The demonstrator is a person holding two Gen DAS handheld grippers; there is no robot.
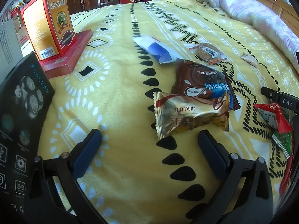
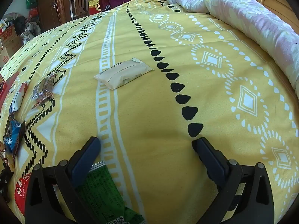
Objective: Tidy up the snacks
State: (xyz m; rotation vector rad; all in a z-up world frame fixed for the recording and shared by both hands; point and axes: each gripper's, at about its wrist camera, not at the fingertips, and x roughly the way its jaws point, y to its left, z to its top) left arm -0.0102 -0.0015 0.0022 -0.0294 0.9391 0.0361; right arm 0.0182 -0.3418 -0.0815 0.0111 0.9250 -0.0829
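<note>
A home bedroom: patterned bedspread (image 2: 149,112), rolled quilt (image 2: 233,13), wooden door (image 2: 50,3)

A bed (image 1: 121,97) under a yellow patterned blanket (image 2: 149,112) carries scattered snack packets: a gold chocolate packet (image 1: 190,115) overlapped by a brown one (image 1: 201,82), a blue-white pouch (image 1: 158,48) and a beige packet (image 2: 123,73). A flat red box (image 1: 72,54) lies at the left edge, and a rolled floral quilt (image 2: 233,9) lies along the far side.

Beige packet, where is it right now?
In the right wrist view, the beige packet lies flat on the yellow blanket, ahead and left of centre, apart from the other snacks, just left of the row of black drops.
</note>
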